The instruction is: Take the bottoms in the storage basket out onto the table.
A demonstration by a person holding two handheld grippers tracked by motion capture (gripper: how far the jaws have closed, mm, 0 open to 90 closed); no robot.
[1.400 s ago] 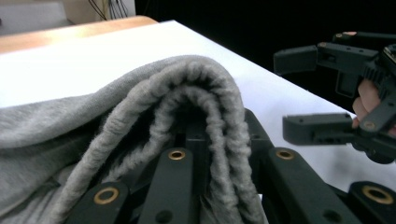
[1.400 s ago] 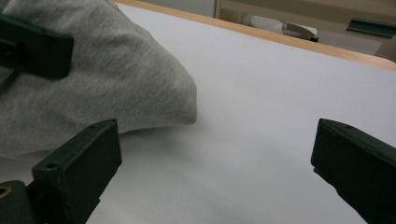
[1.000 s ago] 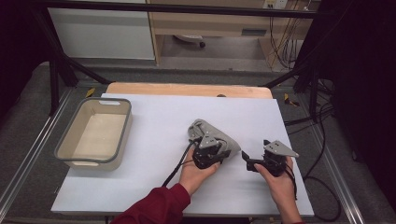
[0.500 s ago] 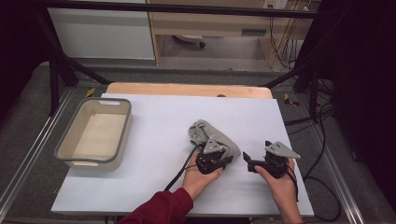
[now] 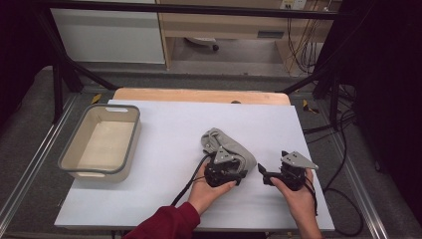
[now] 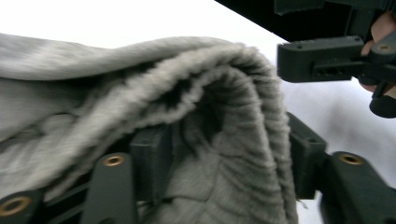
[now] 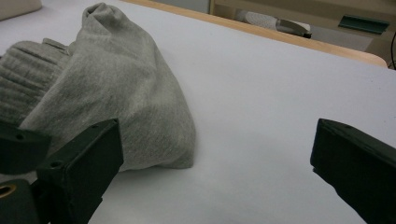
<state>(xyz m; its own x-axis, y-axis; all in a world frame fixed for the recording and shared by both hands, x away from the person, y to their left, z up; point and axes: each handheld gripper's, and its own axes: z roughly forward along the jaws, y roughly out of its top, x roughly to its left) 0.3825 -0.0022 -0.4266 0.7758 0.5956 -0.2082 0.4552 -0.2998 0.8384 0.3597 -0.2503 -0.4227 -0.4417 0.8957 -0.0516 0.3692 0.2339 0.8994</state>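
A grey knit garment (image 5: 224, 142) with a ribbed cuff lies bunched on the white tabletop (image 5: 164, 149), right of centre. My left gripper (image 5: 238, 169) sits at its near right end. In the left gripper view the jaws have closed in on the cuff (image 6: 140, 84). The fabric fills my left gripper (image 6: 229, 158) and presses against both pads. My right gripper (image 5: 263, 174) rests on the table just right of the garment, pointing at it. In its own view the right gripper (image 7: 215, 158) is open over bare table, with the garment (image 7: 121, 88) ahead to the left. The right gripper (image 6: 322, 60) also shows in the left gripper view.
An empty grey tub (image 5: 63, 159) stands at the table's left side. A wooden strip (image 5: 199, 94) runs along the far edge. Metal frame rails and cables (image 5: 343, 164) flank the table. Bare white surface lies between tub and garment.
My left gripper has slid slightly toward the person and to the right, onto the garment's near end. The right gripper has barely moved.
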